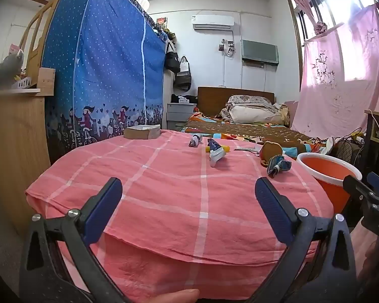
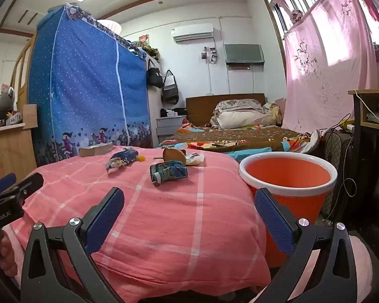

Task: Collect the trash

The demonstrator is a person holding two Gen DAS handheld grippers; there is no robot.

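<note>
Left gripper [image 1: 188, 197] and right gripper [image 2: 189, 209] are held over the near pink cloth [image 1: 164, 189], jaws wide apart, nothing between them. Crumpled wrappers [image 2: 168, 173] are scattered farther back; orange bin [image 2: 288, 174] stands beside, right.

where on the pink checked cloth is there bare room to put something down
The near half of the pink cloth is bare, from its front edge up to the crumpled wrappers. The left side below the cardboard box is also free. The far right part is crowded with wrappers, beside the orange bucket.
</note>
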